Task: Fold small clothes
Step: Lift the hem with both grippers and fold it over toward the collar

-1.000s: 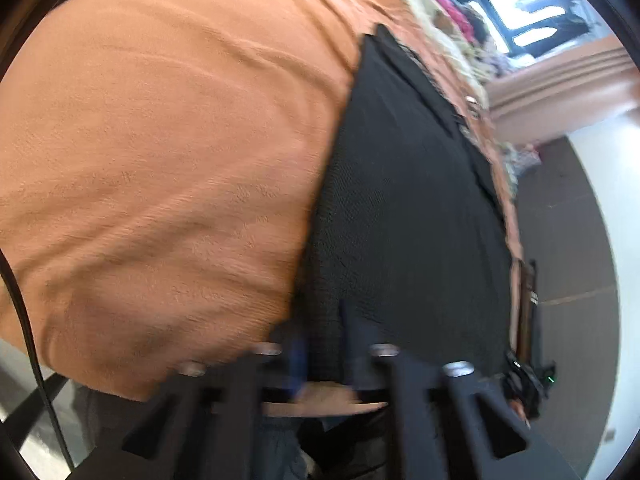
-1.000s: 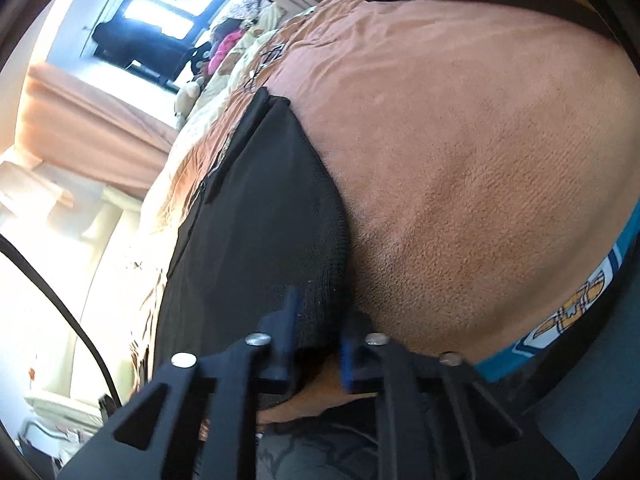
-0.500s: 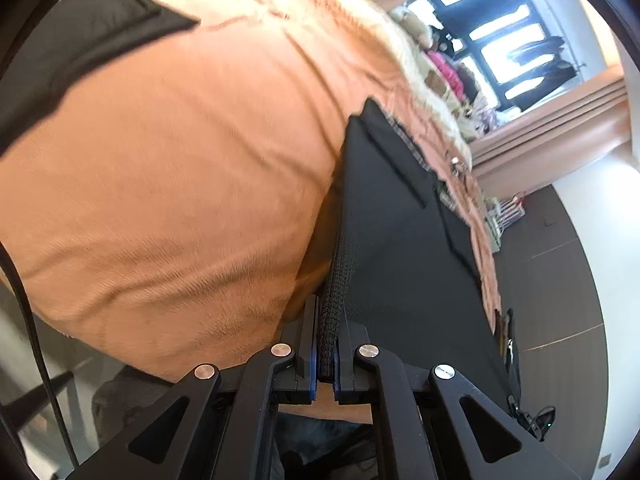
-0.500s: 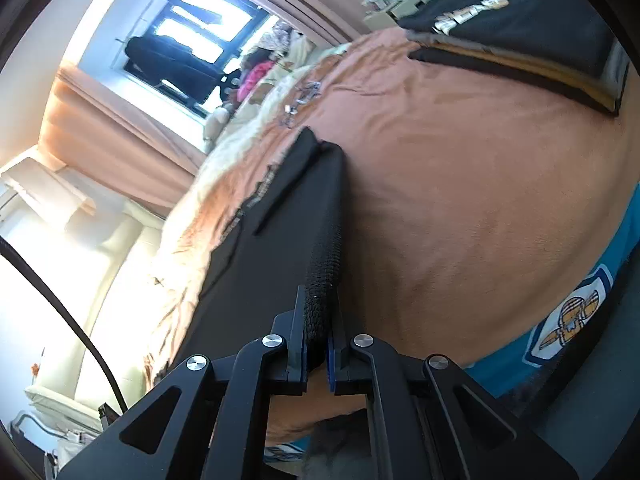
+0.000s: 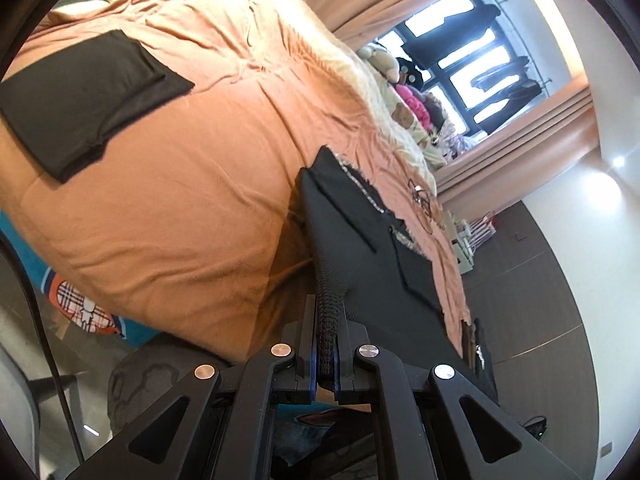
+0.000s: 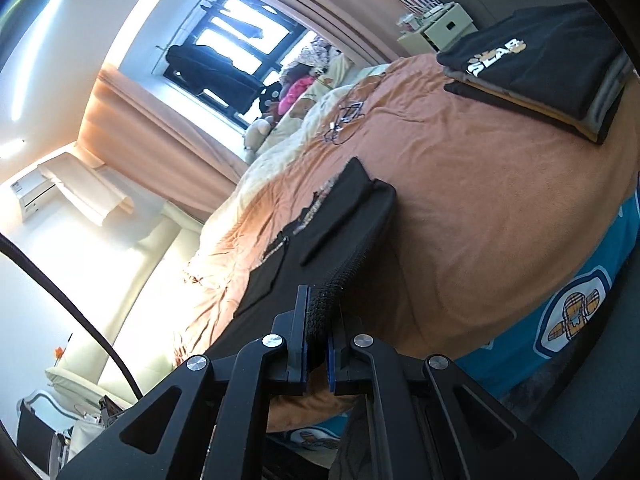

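Observation:
A black garment (image 5: 372,256) with a ribbed hem is stretched above the orange bedspread (image 5: 168,208). My left gripper (image 5: 325,344) is shut on one corner of its ribbed edge. In the right wrist view the same black garment (image 6: 320,224) runs away from the camera, and my right gripper (image 6: 318,332) is shut on its other ribbed corner. The cloth's near edge is lifted off the bed; its far end with pockets still rests on the bedspread (image 6: 480,216).
A folded black piece (image 5: 88,92) lies on the bed at upper left. A stack of folded clothes (image 6: 536,72) with white lettering sits at the bed's far right corner. Soft toys (image 5: 404,92) line the window side. Cables (image 6: 344,120) lie on the bedspread.
Both grippers have risen and pulled back with the black garment's hem pinched. The cloth's near edge has lifted off the bed, and more of the bed and room now shows.

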Demonstrator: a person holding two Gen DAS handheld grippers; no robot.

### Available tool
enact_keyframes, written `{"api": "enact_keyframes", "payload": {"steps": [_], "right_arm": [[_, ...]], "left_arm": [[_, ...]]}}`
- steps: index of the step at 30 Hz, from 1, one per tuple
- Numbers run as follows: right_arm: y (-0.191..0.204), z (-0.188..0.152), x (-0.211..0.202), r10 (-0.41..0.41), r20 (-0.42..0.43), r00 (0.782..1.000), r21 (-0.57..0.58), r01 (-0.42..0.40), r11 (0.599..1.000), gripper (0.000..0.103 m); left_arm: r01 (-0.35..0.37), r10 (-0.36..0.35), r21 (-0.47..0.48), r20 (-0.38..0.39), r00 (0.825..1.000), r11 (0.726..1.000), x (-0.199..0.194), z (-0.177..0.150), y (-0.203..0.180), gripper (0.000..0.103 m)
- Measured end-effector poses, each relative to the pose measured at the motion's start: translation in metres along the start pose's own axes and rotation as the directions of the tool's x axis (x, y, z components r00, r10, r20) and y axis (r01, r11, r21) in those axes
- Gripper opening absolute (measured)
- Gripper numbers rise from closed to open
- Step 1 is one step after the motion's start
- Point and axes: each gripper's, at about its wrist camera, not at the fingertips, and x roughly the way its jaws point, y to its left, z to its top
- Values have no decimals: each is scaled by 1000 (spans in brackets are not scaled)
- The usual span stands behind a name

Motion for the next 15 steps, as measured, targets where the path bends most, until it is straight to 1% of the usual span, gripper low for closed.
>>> {"api": "enact_keyframes", "payload": {"steps": [8, 12, 15], "right_arm": [[2, -6, -21, 47, 28, 999, -34, -46, 998, 3], [-2, -9, -19, 57, 26, 998, -48, -55, 997, 3], [-7, -8, -10, 54, 19, 998, -53, -53, 997, 3]], "left_arm": [[33, -33, 27, 26, 999, 999, -45, -25, -9, 4], [54, -55, 33, 36, 998, 998, -58, -32, -6, 4], [61, -63, 40, 38, 997, 997, -62, -34, -2, 4]]}}
